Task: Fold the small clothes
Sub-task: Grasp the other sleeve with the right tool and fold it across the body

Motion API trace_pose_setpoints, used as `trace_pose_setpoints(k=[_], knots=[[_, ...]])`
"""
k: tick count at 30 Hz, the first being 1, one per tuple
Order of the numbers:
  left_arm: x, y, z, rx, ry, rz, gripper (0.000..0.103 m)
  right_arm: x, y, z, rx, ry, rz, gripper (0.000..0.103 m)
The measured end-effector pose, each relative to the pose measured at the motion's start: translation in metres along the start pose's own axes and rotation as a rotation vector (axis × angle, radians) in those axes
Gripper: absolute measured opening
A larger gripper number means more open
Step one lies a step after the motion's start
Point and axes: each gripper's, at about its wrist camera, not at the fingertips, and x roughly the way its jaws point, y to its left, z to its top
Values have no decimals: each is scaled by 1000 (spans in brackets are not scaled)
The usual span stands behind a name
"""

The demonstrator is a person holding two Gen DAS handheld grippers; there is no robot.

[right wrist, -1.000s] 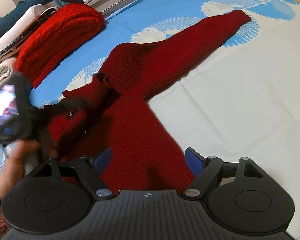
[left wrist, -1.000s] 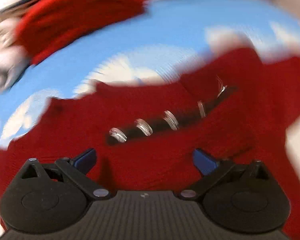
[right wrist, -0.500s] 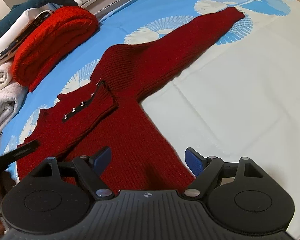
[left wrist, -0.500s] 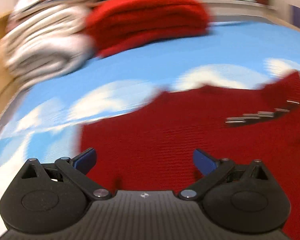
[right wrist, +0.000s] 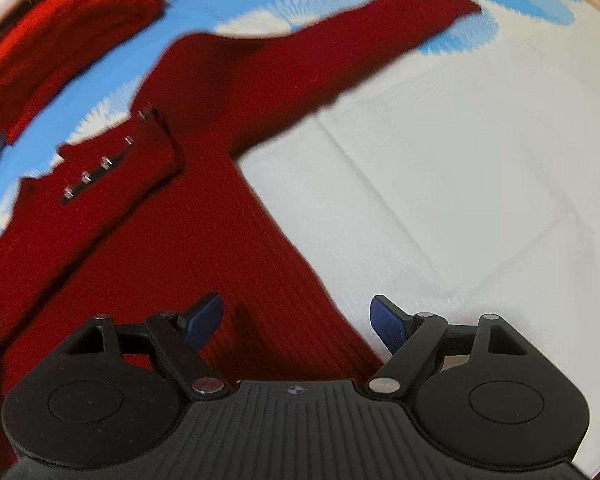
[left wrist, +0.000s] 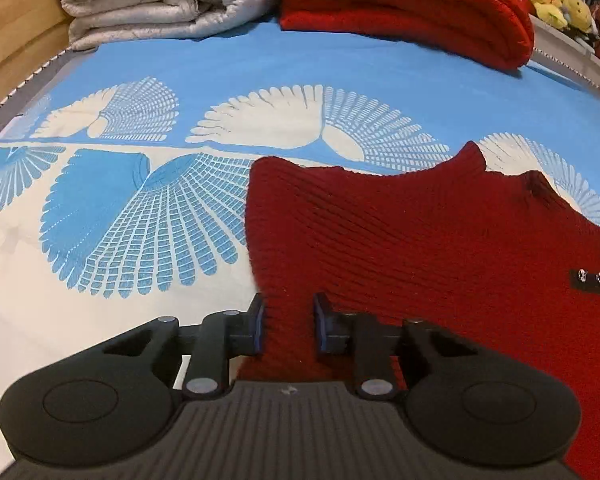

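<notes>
A dark red knitted sweater (left wrist: pixel 420 248) lies spread flat on a bed covered by a blue and white sheet (left wrist: pixel 148 216) printed with fan-shaped feather patterns; the left claw (left wrist: pixel 288 326) has just been closing, and its two blue-padded fingers (left wrist: pixel 259 326) now stand close together with a ridge of the sweater's left edge bunched between them, the pads pressing the knit on both sides; that gripped edge sits at the border where red fabric meets the white part of the sheet; farther right in the left wrist view a dark strip with small silver studs (left wrist: pixel 598 278) runs across the garment near the frame edge

In the right wrist view the right claw (right wrist: pixel 296 320) hangs wide open above the sweater's lower body, its blue pads (right wrist: pixel 386 322) well apart and holding nothing; the left pad is over red knit, the right pad over bare white sheet just beside the garment's side edge; one sleeve (right wrist: pixel 340 36) stretches straight out toward the upper right, its cuff resting on a blue feather print; the studded strip shows here on a folded-over flap near the collar, though this view is somewhat blurred

At the head of the bed a folded bright red knit (left wrist: pixel 404 4) lies beside a folded white quilt (left wrist: pixel 160 0), both well apart from the sweater; some yellow plush toys (left wrist: pixel 556 0) sit behind them at the upper right
</notes>
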Motion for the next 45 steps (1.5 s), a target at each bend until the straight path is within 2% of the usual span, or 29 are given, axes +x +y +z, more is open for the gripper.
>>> trace_pose_setpoints(k=[3,6,7,8,9,10,11,15,17,19,22,25,27,30,36,38,41,42,43,44,45], knots=[[6,20,3,-51,-3,-40,26,0,8,-4,-31,9,20,87],[8,25,3,-54,-15,-48,39,-1,13,-5,-44,10,30,89],[6,25,2,-55,-19,-39,52,-1,12,-4,-36,8,30,89],[3,26,2,-57,-19,-23,70,-1,9,-2,-14,3,38,88],[-2,28,0,-58,-19,-6,78,-3,6,1,13,-2,51,88],[-2,30,2,-58,-16,9,90,-5,1,4,42,-14,69,88],[-9,33,0,-57,-10,28,93,-9,-4,7,73,-36,88,88],[-55,38,-23,42,8,74,96,-22,-29,21,160,-131,160,88],[-85,40,-43,99,-2,102,103,-21,-45,34,211,-169,182,88],[-114,42,-68,106,-46,114,103,-17,-61,50,269,-196,190,88],[-137,48,-103,77,-57,70,103,-3,-90,81,403,-235,179,88],[-127,46,-118,81,-52,91,103,17,-112,103,498,-263,139,88],[-115,42,-118,106,-31,100,103,30,-116,121,491,-268,94,88],[-102,37,-116,127,-40,95,103,45,-117,149,473,-295,68,89],[-82,30,-105,166,-32,104,103,74,-124,197,553,-334,107,92],[-76,33,-102,149,-15,107,103,83,-128,209,574,-360,119,99],[-71,41,-99,134,-7,132,103,92,-133,219,605,-405,122,102],[-70,44,-98,135,-11,147,103,93,-134,221,615,-415,113,100],[-70,46,-98,137,-16,163,103,92,-133,222,633,-435,93,75],[-69,49,-97,139,-18,175,103,94,-135,224,652,-414,70,15],[-69,51,-97,139,-18,183,103,95,-138,224,679,-389,63,14]])
